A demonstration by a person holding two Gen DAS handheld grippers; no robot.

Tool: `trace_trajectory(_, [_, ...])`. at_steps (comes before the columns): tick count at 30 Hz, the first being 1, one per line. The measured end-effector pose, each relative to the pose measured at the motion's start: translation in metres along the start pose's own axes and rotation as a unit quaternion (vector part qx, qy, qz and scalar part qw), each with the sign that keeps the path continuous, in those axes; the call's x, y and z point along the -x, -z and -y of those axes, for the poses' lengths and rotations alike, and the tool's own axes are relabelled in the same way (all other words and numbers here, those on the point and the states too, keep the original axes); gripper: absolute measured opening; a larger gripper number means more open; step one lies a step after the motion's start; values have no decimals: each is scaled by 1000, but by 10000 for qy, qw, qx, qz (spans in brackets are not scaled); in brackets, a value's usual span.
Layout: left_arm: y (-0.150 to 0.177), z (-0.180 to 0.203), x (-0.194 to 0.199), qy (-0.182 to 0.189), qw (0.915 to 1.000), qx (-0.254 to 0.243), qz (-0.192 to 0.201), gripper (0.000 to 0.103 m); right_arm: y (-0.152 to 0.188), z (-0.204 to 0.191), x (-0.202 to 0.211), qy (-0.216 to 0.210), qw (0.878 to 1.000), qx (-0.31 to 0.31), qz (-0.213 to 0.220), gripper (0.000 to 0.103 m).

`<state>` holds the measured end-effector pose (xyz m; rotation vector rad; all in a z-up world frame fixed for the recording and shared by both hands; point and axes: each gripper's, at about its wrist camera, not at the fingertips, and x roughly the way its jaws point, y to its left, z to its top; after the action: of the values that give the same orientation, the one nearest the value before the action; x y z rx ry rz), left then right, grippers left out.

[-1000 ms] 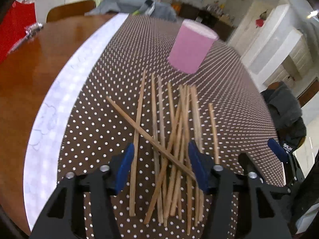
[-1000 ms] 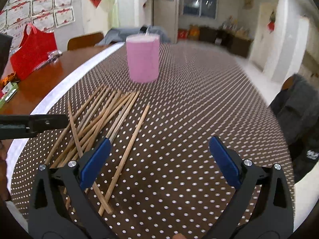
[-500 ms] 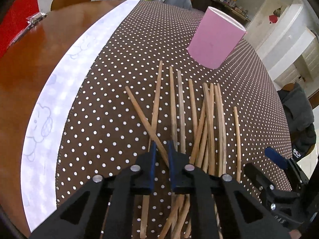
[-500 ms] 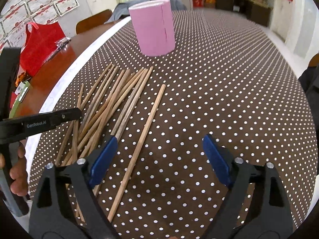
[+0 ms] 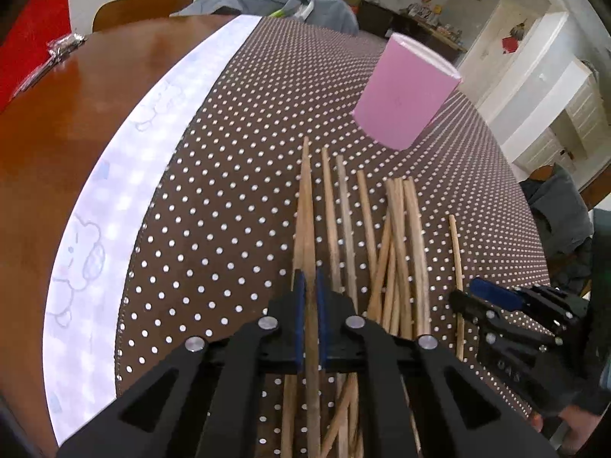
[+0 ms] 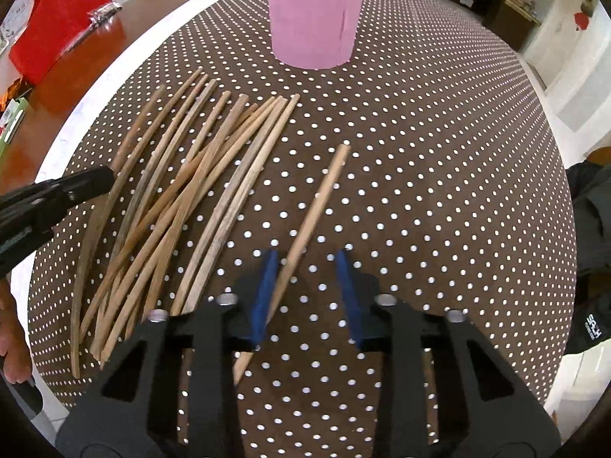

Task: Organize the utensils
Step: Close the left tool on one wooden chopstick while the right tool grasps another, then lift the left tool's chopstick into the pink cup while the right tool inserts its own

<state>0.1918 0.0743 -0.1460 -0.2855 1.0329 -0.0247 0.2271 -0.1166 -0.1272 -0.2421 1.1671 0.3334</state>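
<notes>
Two grippers are working the chopsticks on the dotted tablecloth (image 6: 439,152). In its own view the left gripper (image 5: 310,324) is clamping one chopstick (image 5: 306,206) at the pile's left edge, its long axis running away toward the pink cup (image 5: 404,95). The right gripper (image 6: 305,294) is closing around the lone chopstick (image 6: 317,198) lying apart from the pile (image 6: 183,206), slanting toward the cup; its pads are not yet pressing. Only the right view is showing that gap; the left view is showing just the right gripper's side.
</notes>
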Motion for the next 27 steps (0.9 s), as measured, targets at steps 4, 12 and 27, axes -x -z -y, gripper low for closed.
trace_trajectory(4, [-1, 5, 17, 144, 9995, -123, 247, 6, -12, 17, 4, -267, 9995, -151, -98, 6])
trace_trajectory(12, [-11, 26, 51, 492, 9948, -393, 796, 6, -6, 59, 28, -889, 9943, -408, 420, 6])
trace_trajectory(27, [-67, 115, 111, 1265, 9618, -1374, 2003, 6, -50, 110, 142, -1726, 9433, -736, 2738, 6])
